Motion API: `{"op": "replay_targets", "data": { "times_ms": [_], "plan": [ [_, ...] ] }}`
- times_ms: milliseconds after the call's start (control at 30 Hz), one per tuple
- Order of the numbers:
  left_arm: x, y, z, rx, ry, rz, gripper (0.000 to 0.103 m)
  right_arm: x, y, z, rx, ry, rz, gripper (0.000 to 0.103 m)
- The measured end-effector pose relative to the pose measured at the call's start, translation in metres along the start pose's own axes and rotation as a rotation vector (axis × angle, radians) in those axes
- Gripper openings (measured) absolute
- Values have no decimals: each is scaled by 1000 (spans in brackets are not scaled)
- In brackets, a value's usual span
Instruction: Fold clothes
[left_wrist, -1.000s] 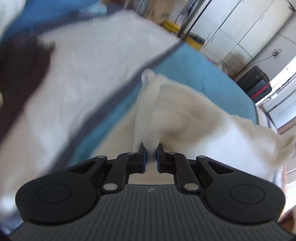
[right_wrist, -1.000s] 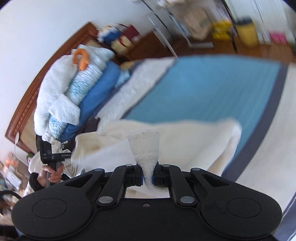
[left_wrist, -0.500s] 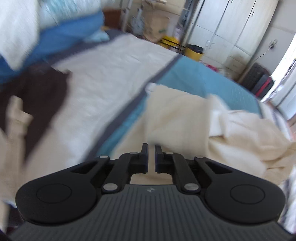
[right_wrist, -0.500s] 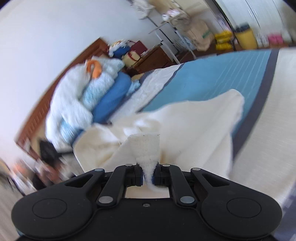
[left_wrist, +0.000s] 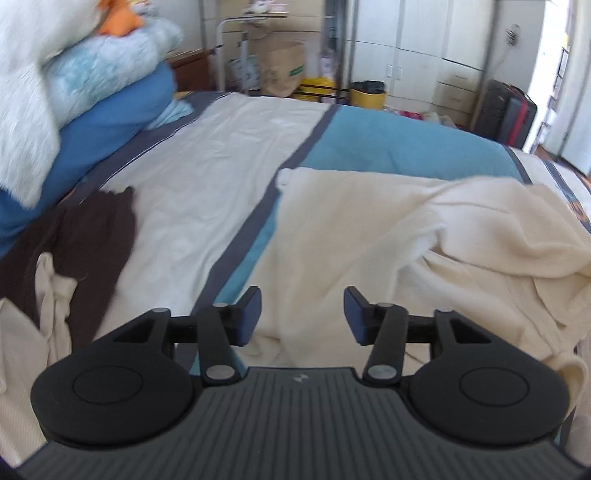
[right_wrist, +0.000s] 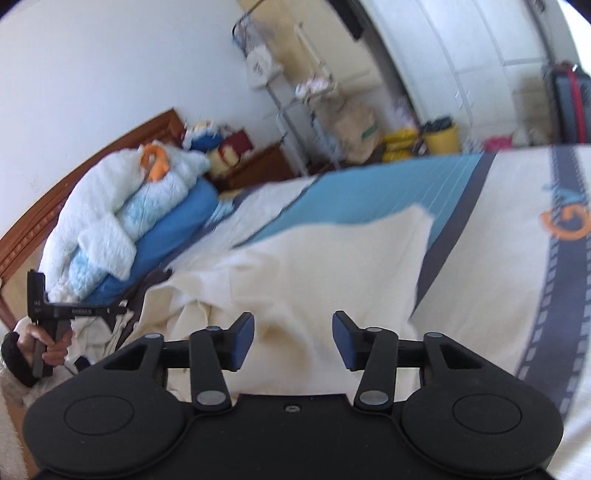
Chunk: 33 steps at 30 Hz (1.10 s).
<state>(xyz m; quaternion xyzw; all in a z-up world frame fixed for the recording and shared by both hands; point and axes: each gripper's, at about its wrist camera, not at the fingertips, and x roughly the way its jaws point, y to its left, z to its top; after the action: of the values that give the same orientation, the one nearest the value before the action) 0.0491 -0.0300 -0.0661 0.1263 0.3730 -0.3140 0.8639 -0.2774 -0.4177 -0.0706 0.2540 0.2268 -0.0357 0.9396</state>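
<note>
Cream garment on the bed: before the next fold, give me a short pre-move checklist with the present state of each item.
1. Left gripper open and empty: ok, jaws apart, nothing between them.
2. Right gripper open and empty: ok, jaws apart, no cloth caught.
3. Cream garment lying on the bed: ok, it rests across the blue and white cover.
4. Garment flat enough to fold: not ok, its far part lies smooth but the side nearer the right gripper is bunched in loose folds.
5. Other clothes apart from it: ok, the brown garment lies off to the left, not touching.
6. Sleeve and hem positions: cannot tell, hidden in the bunching.
</note>
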Motion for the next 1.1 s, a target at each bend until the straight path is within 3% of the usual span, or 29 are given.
{"op": "replay_targets", "data": {
  "times_ms": [133,267,367,467,567,600,633,667,700,733,800,900,933,1033,1100],
  "plan": [
    [9,-15,-2,51,43,-1,52,-1,10,0,-13,7,-74,59],
    [14,-34,-10,146,72,-9,65,26,28,-19,-122,102,-143,59],
    [19,-53,-19,246,89,43,65,50,45,-39,-225,167,-195,59],
    [32,-65,-19,296,95,119,66,75,61,-49,-376,194,-367,60],
    [53,-72,-11,368,76,233,69,86,59,-43,-431,134,-540,59],
    [61,-74,-9,410,67,258,70,89,58,-41,-445,111,-595,46],
    [68,-75,-10,454,62,274,70,87,57,-37,-434,87,-598,11],
    [75,-75,-11,495,65,284,59,83,57,-32,-411,62,-573,9],
    [77,-73,-10,496,84,290,21,78,59,-27,-409,30,-573,8],
    [79,-71,-9,492,105,296,8,72,62,-24,-419,-8,-585,8],
    [58,-59,1,404,50,280,8,56,68,-15,-429,-83,-611,8],
    [11,-34,17,225,-97,304,9,46,54,-20,-346,-102,-611,8],
    [1,-28,16,184,-112,294,9,44,49,-23,-314,-103,-609,8],
    [-26,-13,12,71,-143,253,9,36,32,-31,-217,-109,-602,9],
    [-19,-27,1,151,-63,285,11,31,22,-36,-153,-112,-597,10]
  ]
}}
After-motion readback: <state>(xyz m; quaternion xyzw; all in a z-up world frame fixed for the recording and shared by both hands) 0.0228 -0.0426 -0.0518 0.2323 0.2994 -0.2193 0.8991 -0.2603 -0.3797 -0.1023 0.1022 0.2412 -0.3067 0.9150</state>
